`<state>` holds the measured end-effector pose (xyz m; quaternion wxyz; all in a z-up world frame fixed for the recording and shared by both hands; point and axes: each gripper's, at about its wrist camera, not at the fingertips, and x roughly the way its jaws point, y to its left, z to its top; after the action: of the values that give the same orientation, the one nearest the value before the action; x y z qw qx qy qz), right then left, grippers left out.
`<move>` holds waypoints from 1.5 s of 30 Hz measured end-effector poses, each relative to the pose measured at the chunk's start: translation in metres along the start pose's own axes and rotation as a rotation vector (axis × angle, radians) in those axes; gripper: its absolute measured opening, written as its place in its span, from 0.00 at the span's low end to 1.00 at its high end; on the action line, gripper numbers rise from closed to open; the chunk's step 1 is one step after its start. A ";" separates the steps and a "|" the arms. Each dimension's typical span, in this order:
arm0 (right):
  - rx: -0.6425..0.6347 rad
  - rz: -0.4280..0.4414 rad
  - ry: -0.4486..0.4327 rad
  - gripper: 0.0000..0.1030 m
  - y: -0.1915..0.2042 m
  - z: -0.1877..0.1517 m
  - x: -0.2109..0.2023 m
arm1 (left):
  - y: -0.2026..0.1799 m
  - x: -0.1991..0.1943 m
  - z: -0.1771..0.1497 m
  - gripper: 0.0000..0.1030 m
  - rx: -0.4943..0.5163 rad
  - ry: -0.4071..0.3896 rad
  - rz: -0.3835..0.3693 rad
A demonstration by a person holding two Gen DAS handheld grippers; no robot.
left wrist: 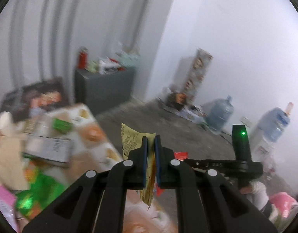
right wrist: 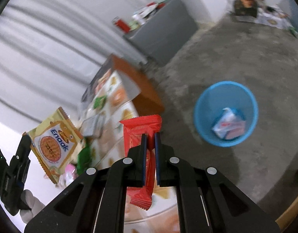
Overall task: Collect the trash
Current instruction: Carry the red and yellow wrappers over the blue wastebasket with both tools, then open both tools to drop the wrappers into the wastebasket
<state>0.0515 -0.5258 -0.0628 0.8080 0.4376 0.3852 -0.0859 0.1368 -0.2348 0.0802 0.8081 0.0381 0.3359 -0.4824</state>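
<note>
From the left wrist, the left gripper (left wrist: 151,141) has its fingers pinching a yellow snack wrapper (left wrist: 129,138) edge-on, held just off the edge of the cluttered counter (left wrist: 94,132).

From the right wrist, the right gripper (right wrist: 150,140) has its fingers pinching a red wafer packet (right wrist: 142,128) beside that counter (right wrist: 119,104). A blue bin (right wrist: 203,104) stands on the floor beyond the counter, with a crumpled white wrapper (right wrist: 227,123) inside.

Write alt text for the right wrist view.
The right gripper pinches a red wrapper above a cluttered table. A blue bin holding one packet stands on the floor; the left gripper holds a yellow wrapper.
</note>
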 end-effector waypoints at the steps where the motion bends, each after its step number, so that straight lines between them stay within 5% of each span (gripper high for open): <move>1: 0.022 -0.012 -0.007 0.06 -0.011 0.002 -0.003 | -0.004 0.018 0.002 0.07 -0.009 0.034 -0.031; 12: 0.195 -0.092 -0.017 0.06 -0.095 0.030 0.011 | -0.042 0.175 0.004 0.07 -0.049 0.319 -0.154; 20: 0.261 -0.142 0.021 0.09 -0.137 0.058 0.041 | -0.055 0.268 -0.013 0.10 -0.066 0.445 -0.098; 23: 0.265 -0.181 0.018 0.13 -0.150 0.069 0.054 | -0.053 0.290 -0.016 0.24 -0.083 0.456 -0.087; 25: 0.274 -0.191 0.031 0.22 -0.157 0.073 0.063 | -0.052 0.304 -0.017 0.47 -0.092 0.455 -0.061; 27: 0.298 -0.201 0.038 0.34 -0.167 0.074 0.070 | -0.050 0.311 -0.019 0.51 -0.109 0.449 -0.023; 35: 0.291 -0.237 0.032 0.37 -0.168 0.065 0.063 | -0.039 0.299 -0.016 0.56 -0.131 0.403 -0.014; 41: 0.233 -0.269 -0.005 0.39 -0.150 0.053 0.046 | -0.036 0.259 -0.006 0.62 -0.097 0.305 -0.020; 45: 0.149 -0.303 -0.079 0.49 -0.127 0.040 0.016 | -0.026 0.225 -0.007 0.71 -0.083 0.239 -0.033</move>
<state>0.0238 -0.6300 -0.1424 0.7656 0.4295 0.4073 -0.2521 0.1812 -0.4152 -0.0488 0.7553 0.0561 0.4500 -0.4732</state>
